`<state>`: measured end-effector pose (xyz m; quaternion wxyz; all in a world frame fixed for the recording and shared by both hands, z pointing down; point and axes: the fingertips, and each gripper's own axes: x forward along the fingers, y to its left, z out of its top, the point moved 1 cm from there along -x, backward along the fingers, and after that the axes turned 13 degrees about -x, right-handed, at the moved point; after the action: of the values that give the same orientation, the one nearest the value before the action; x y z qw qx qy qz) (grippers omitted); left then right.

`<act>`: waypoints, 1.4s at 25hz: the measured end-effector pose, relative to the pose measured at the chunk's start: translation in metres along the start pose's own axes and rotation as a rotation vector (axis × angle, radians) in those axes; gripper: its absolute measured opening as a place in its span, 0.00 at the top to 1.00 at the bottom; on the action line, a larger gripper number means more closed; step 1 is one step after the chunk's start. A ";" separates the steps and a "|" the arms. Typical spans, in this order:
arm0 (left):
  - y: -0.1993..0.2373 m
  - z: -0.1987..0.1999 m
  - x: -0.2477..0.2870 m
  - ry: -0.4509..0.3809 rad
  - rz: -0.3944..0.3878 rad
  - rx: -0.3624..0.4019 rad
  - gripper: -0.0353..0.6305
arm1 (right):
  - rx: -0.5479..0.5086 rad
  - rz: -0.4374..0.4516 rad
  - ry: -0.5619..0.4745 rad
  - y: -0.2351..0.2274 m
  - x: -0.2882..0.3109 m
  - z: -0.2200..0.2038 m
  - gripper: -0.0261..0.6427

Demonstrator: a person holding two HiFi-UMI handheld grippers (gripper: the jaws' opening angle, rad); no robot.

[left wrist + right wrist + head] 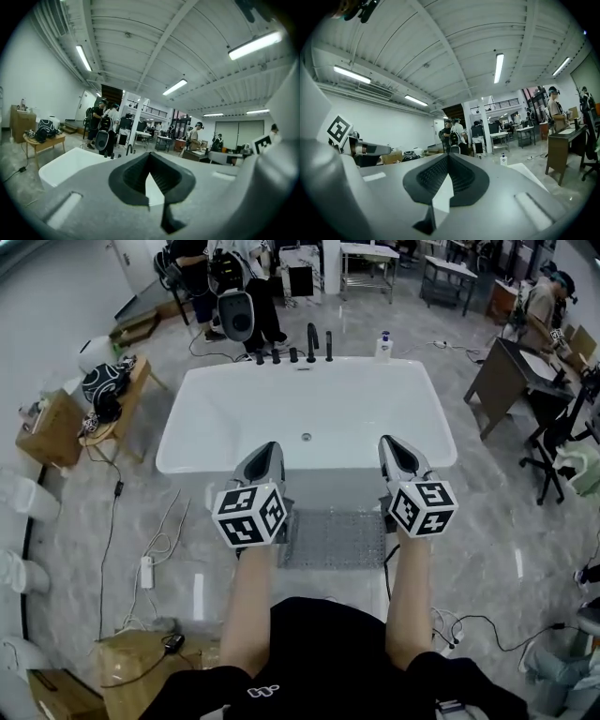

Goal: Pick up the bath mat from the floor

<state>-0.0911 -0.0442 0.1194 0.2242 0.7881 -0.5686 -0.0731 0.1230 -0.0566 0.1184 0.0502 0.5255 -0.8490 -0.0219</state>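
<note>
Closest in, the head view shows both forearms stretched forward, with the left gripper (pixel 268 450) and the right gripper (pixel 393 444) held level, side by side and well above the floor. Each has its jaws pressed together, tips meeting, with nothing between them. Both gripper views look out across the room and up at the ceiling lights rather than down. That is the first hazard: brought down as they are, shut jaws can only push the mat, not take it, so they need to spread before they reach it.

The bath mat (pixel 333 538) lies flat on the glossy floor below and between the two grippers, its far edge just beside the foot of the bathtub (pixel 328 468). Its side edges are partly hidden behind the marker cubes. It looks like a thin, textured sheet, so I judge that a jaw tip may fail to get under an edge and merely slide it over the smooth floor or shove it against the tub. A grip at one corner alone would probably leave the rest drooping and dragging.

The tub wall stands close behind the mat, and a downward reach tilted forward could knock a jaw against it. To the left, a loose cable (pixel 167 521) and a power strip (pixel 146 571) lie on the floor, near enough to catch a foot while bending. Farther off, the people by the tables are well apart and look to be no concern
</note>
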 end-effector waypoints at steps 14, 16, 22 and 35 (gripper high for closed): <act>-0.014 -0.026 -0.002 0.072 -0.040 0.009 0.94 | 0.023 -0.027 0.012 -0.004 -0.027 -0.009 0.95; -0.012 -0.025 0.000 0.075 -0.046 0.009 0.94 | 0.026 -0.033 0.013 -0.002 -0.026 -0.010 0.95; 0.009 -0.039 0.009 0.112 -0.050 -0.012 0.94 | 0.033 -0.055 0.064 0.003 -0.016 -0.028 0.95; 0.109 -0.067 0.015 0.191 0.041 -0.157 0.94 | 0.066 0.026 0.185 0.059 0.051 -0.057 0.95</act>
<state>-0.1554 -0.0681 0.2284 0.3399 0.7596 -0.5532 -0.0376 0.0538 -0.0751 0.1831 0.1113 0.5158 -0.8477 0.0551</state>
